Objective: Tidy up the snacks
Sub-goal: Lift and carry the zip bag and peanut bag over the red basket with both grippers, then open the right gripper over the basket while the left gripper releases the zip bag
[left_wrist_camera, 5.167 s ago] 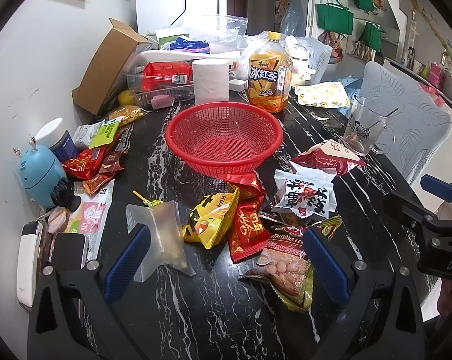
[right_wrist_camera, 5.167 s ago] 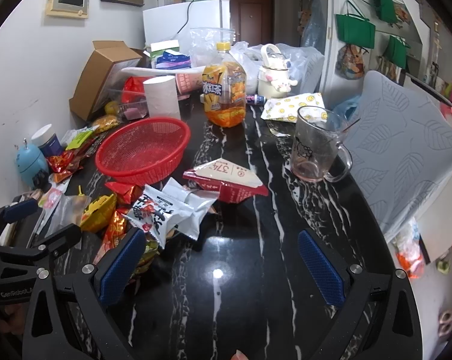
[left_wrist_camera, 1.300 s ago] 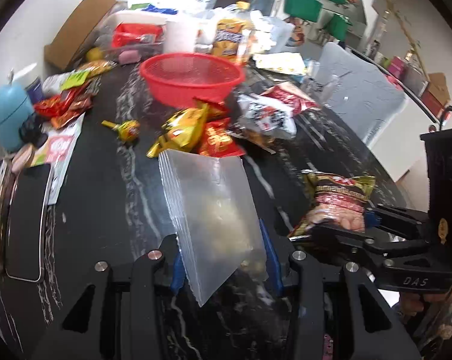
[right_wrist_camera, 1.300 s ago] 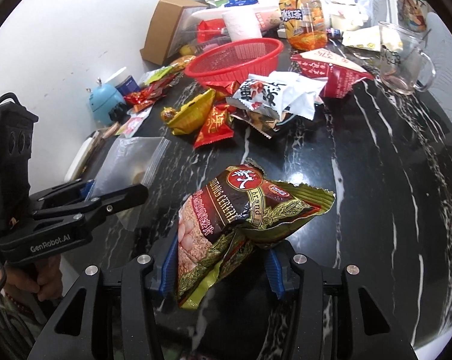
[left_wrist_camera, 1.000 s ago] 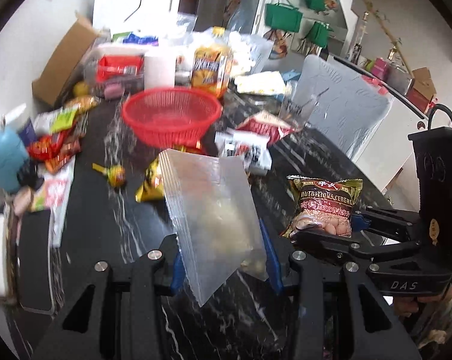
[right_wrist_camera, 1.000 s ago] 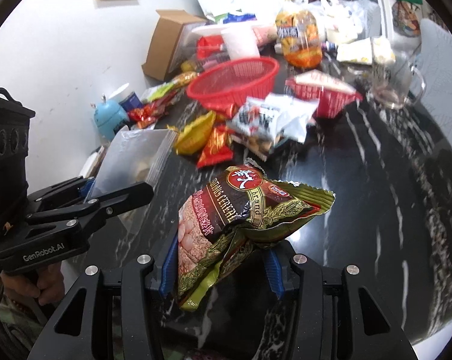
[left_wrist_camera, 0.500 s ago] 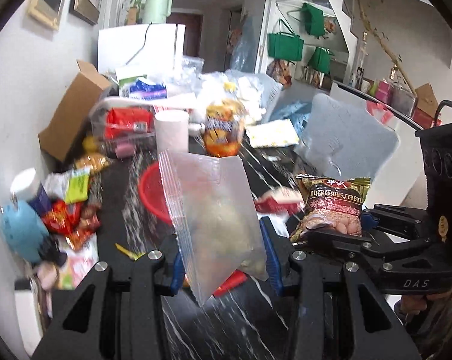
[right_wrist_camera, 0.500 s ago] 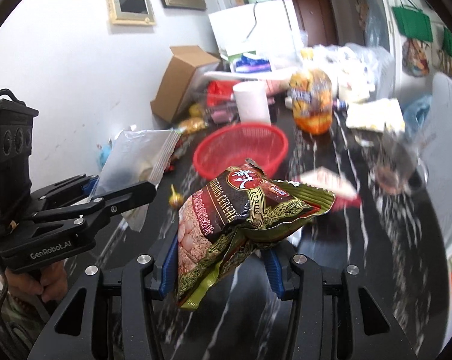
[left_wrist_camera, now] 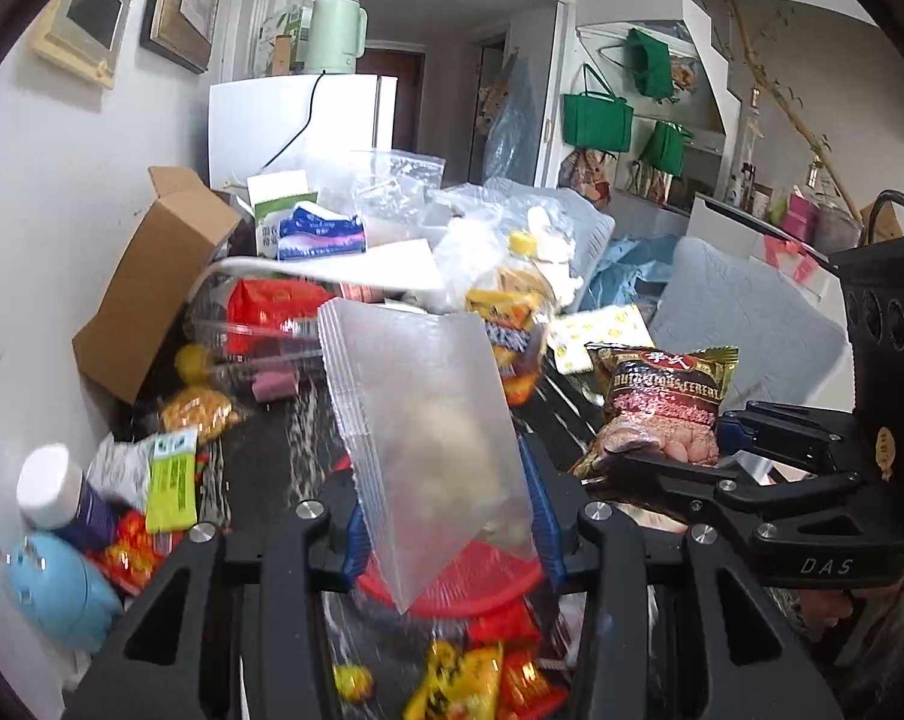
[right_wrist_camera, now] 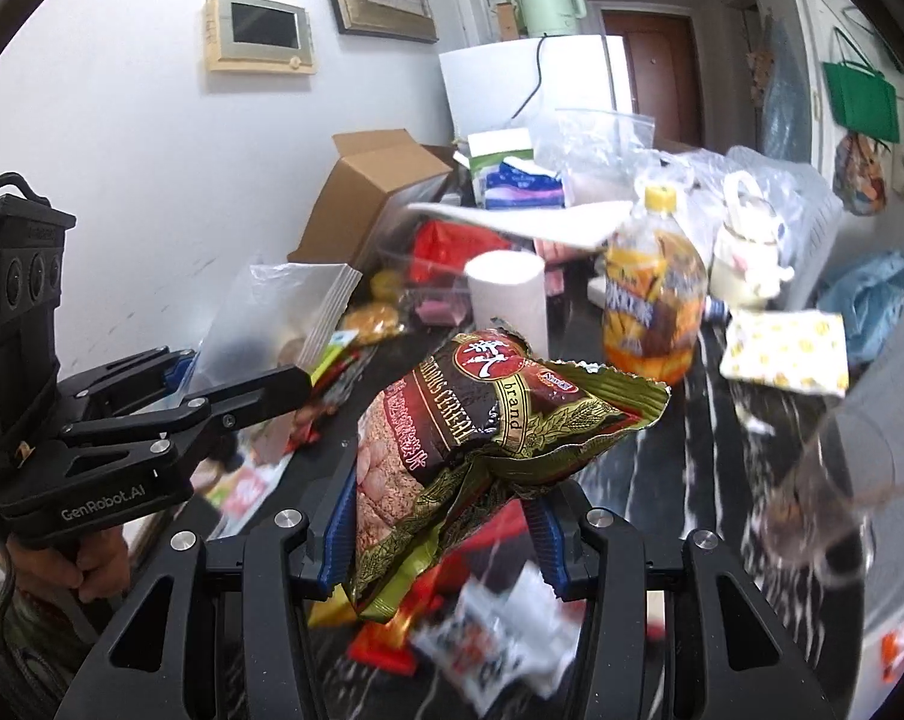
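Observation:
My left gripper (left_wrist_camera: 449,516) is shut on a clear zip bag (left_wrist_camera: 428,432) and holds it upright in the air. The same bag shows in the right wrist view (right_wrist_camera: 278,312). My right gripper (right_wrist_camera: 443,525) is shut on a dark red and green cereal snack packet (right_wrist_camera: 487,438), also raised. That packet shows at the right of the left wrist view (left_wrist_camera: 661,408). The red basket (left_wrist_camera: 481,576) lies below the bag, partly hidden. Loose snack packs (left_wrist_camera: 481,672) lie in front of it.
A tea bottle (right_wrist_camera: 652,306), paper roll (right_wrist_camera: 505,300), cardboard box (right_wrist_camera: 374,192), clear tub with red packs (left_wrist_camera: 260,318) and plastic bags crowd the table's back. A blue gadget (left_wrist_camera: 56,588) and jar (left_wrist_camera: 50,486) sit left. A glass mug (right_wrist_camera: 823,498) stands right.
Both grippers have lifted and tilted upward with their loads. The table, basket and snack pile have dropped lower in both views.

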A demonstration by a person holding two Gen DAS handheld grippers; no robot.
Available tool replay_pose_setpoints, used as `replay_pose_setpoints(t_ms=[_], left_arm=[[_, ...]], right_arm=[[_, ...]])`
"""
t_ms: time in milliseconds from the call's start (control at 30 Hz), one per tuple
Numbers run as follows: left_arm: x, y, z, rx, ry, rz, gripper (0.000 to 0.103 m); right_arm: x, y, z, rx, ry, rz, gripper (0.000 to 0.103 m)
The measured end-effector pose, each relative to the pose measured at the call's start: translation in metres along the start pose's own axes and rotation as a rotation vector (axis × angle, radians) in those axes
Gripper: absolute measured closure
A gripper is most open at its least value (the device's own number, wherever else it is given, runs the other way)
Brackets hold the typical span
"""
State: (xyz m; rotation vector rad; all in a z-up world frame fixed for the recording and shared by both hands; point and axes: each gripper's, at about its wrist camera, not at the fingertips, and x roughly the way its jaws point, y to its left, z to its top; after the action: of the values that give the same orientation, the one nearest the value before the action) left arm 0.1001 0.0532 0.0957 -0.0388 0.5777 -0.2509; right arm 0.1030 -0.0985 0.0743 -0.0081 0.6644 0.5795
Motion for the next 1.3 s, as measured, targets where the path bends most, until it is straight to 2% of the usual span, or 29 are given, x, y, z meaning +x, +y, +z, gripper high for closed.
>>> replay_pose_setpoints(t_ms=[133, 233, 433, 567, 700, 1000, 1300], left_arm=[[0.019, 0.007, 0.013, -0.004, -0.021, 0.028, 0.061], [0.037, 0.012, 0.016, -0.004, -0.002, 0.04, 0.061], [0.073, 0.019, 0.009, -0.014, 0.073, 0.042, 0.061], [0.097, 0.024, -0.004, 0.007, 0.145, 0.074, 0.061], [0.112, 0.027, -0.011, 0.002, 0.195, 0.058, 0.061], [0.13, 0.021, -0.023, 0.026, 0.263, 0.049, 0.061], [0.137, 0.019, -0.024, 0.016, 0.305, 0.094, 0.055]], right_arm=[[0.018, -0.009, 0.02, -0.023, -0.01, -0.002, 0.055], [0.029, -0.012, 0.029, -0.028, -0.007, 0.002, 0.055], [0.059, -0.025, 0.032, -0.021, 0.028, -0.017, 0.055], [0.082, -0.034, 0.026, -0.01, 0.095, -0.042, 0.055], [0.098, -0.038, 0.02, -0.008, 0.147, -0.053, 0.055], [0.111, -0.038, 0.015, -0.014, 0.196, -0.068, 0.052], [0.103, -0.041, 0.011, 0.014, 0.197, -0.111, 0.05]])
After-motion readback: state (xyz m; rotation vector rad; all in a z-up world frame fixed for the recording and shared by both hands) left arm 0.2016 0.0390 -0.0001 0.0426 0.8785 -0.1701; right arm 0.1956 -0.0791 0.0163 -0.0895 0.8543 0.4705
